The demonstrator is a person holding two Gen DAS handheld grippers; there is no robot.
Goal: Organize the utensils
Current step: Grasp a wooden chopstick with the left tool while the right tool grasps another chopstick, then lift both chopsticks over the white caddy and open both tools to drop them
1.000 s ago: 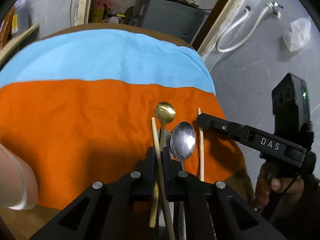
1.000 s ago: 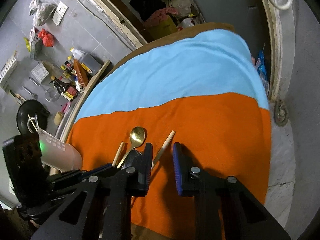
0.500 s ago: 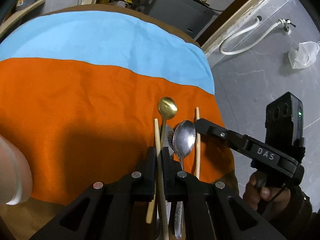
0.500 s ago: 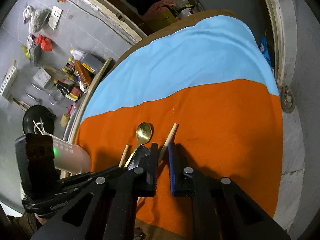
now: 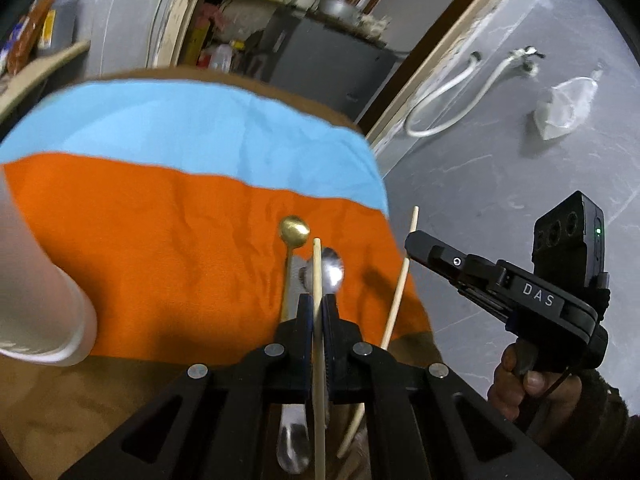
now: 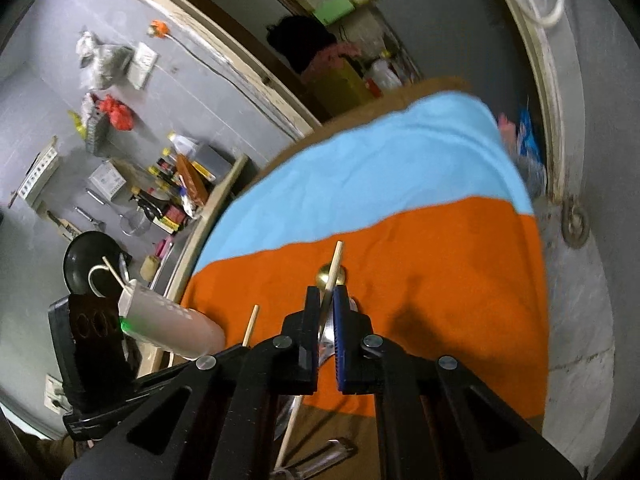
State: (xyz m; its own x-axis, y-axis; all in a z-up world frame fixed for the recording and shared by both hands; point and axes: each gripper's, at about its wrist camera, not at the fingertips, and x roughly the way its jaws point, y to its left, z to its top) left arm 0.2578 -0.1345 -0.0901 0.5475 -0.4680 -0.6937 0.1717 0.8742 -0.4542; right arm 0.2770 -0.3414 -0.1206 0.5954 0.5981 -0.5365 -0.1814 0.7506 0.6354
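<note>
While clamped: chopstick (image 5: 317, 280) btwn left gripper (image 5: 318, 312) jaws

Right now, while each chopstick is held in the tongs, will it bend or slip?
The left chopstick looks thin, straight wood, so probably stiff and light. Clamped by the left tongs at one narrow spot, it might pivot or slide. The right chopstick likely the same.

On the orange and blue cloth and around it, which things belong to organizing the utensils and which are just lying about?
Part of the job:
- thin wooden chopstick clamped in the left gripper
- second wooden chopstick clamped in the right gripper
- small gold spoon
- shiny silver spoon
- white cylindrical holder

Just lying about:
- white hose
- crumpled plastic bag
- black pan
</note>
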